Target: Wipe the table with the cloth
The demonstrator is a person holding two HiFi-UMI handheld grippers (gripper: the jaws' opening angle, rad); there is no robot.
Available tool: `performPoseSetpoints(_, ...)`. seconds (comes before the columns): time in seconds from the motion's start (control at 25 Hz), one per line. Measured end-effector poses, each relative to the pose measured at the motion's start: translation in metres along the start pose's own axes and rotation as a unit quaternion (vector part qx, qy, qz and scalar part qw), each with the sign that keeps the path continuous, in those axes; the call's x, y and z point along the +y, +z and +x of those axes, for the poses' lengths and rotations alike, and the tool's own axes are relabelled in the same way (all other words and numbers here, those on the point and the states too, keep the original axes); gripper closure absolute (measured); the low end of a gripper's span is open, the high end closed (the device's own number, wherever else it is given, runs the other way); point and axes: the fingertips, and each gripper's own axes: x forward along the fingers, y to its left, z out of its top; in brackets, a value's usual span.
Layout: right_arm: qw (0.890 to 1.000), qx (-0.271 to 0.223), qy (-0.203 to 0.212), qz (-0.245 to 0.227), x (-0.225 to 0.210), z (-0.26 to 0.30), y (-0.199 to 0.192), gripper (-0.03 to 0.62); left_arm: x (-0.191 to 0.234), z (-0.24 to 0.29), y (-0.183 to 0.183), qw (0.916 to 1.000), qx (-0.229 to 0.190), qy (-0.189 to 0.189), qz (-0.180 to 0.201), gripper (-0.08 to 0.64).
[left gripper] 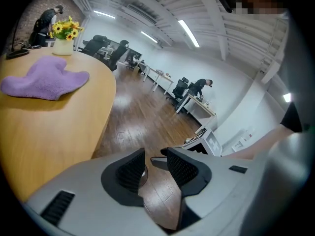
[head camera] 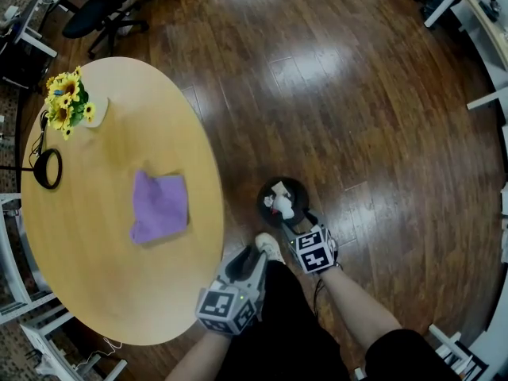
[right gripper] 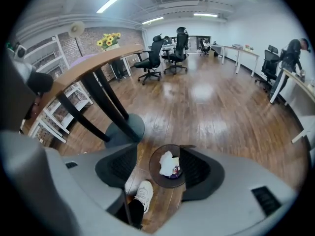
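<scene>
Left tongs (left gripper: 155, 157), right tongs (right gripper: 158, 151) gaping, cloth (head camera: 159, 206) well apart on table (head camera: 95, 292)

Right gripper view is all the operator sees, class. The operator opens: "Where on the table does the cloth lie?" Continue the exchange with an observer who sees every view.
Observer: In the head view the rumpled purple cloth lies on top of the round wooden table, right of the middle, with neither gripper touching it.
Operator: Is the left gripper holding anything?
Observer: No. The left gripper has its jaws apart with nothing between them, off the table's edge.
Operator: Is anything else on top that I should avoid?
Observer: A black ring-shaped object with a cable lies near the yellow flowers, apart from the cloth.
</scene>
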Motion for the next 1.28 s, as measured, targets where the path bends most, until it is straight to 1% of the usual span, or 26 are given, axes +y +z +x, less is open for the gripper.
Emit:
performPoseSetpoints(0.12, 1.000, -0.018, 0.005, 0.011, 0.004, -0.011, 0.007, 0.311, 0.002, 0.001, 0.002, 1.0000, 0.000, -0.001, 0.005, 0.425)
performPoseSetpoints(0.24, 0.999, -0.031, 0.010, 0.025, 0.006, -0.025, 0.009, 0.311, -0.004, 0.002, 0.006, 0.9999, -0.004, -0.010, 0.011, 0.425)
performPoseSetpoints(0.44, 0.998, -0.044, 0.018, 0.030, 0.014, -0.040, 0.013, 0.311, -0.004, -0.002, 0.012, 0.9997, -0.020, -0.010, 0.007, 0.426)
performPoseSetpoints(0.56, 0.997, -0.056, 0.025, 0.035, 0.020, -0.055, 0.023, 0.313, -0.004, -0.010, 0.021, 0.9993, -0.036, -0.005, 0.010, 0.439)
performPoseSetpoints(0.64, 0.996, -0.072, 0.031, 0.049, 0.022, -0.072, 0.034, 0.314, -0.007, -0.020, 0.032, 0.9985, -0.054, -0.002, 0.010, 0.462)
performPoseSetpoints(0.68, 0.994, -0.084, 0.032, 0.057, 0.022, -0.083, 0.043, 0.314, -0.009, -0.025, 0.039, 0.9978, -0.066, -0.001, 0.010, 0.462)
performPoseSetpoints(0.72, 0.993, -0.098, 0.033, 0.064, 0.021, -0.094, 0.053, 0.326, -0.010, -0.032, 0.048, 0.9967, -0.080, 0.000, 0.010, 0.471)
performPoseSetpoints(0.76, 0.990, -0.114, 0.033, 0.070, 0.021, -0.105, 0.064, 0.378, -0.010, -0.039, 0.057, 0.9954, -0.095, 0.002, 0.010, 0.492)
performPoseSetpoints(0.84, 0.986, -0.143, 0.034, 0.079, 0.022, -0.127, 0.080, 0.394, -0.007, -0.057, 0.071, 0.9923, -0.124, 0.005, 0.011, 0.498)
performPoseSetpoints(0.88, 0.983, -0.157, 0.036, 0.083, 0.025, -0.139, 0.085, 0.430, -0.006, -0.068, 0.077, 0.9906, -0.136, 0.005, 0.010, 0.522)
performPoseSetpoints(0.96, 0.977, -0.192, 0.041, 0.081, 0.030, -0.164, 0.105, 0.440, -0.001, -0.091, 0.093, 0.9858, -0.167, 0.011, 0.014, 0.523)
performPoseSetpoints(1.0, 0.973, -0.213, 0.046, 0.072, 0.031, -0.175, 0.121, 0.440, 0.005, -0.102, 0.106, 0.9817, -0.189, 0.019, 0.018, 0.523)
performPoseSetpoints(1.12, 0.960, -0.271, 0.059, 0.042, 0.047, -0.204, 0.169, 0.445, 0.033, -0.148, 0.139, 0.9652, -0.254, 0.058, 0.018, 0.523)
performPoseSetpoints(1.16, 0.956, -0.285, 0.064, 0.035, 0.059, -0.211, 0.182, 0.495, 0.044, -0.168, 0.146, 0.9594, -0.272, 0.072, 0.013, 0.523)
performPoseSetpoints(1.24, 0.949, -0.305, 0.080, 0.019, 0.089, -0.221, 0.204, 0.505, 0.065, -0.209, 0.153, 0.9483, -0.302, 0.097, 0.003, 0.523)
performPoseSetpoints(1.28, 0.946, -0.313, 0.088, 0.007, 0.106, -0.225, 0.214, 0.532, 0.075, -0.229, 0.153, 0.9428, -0.315, 0.109, -0.002, 0.523)
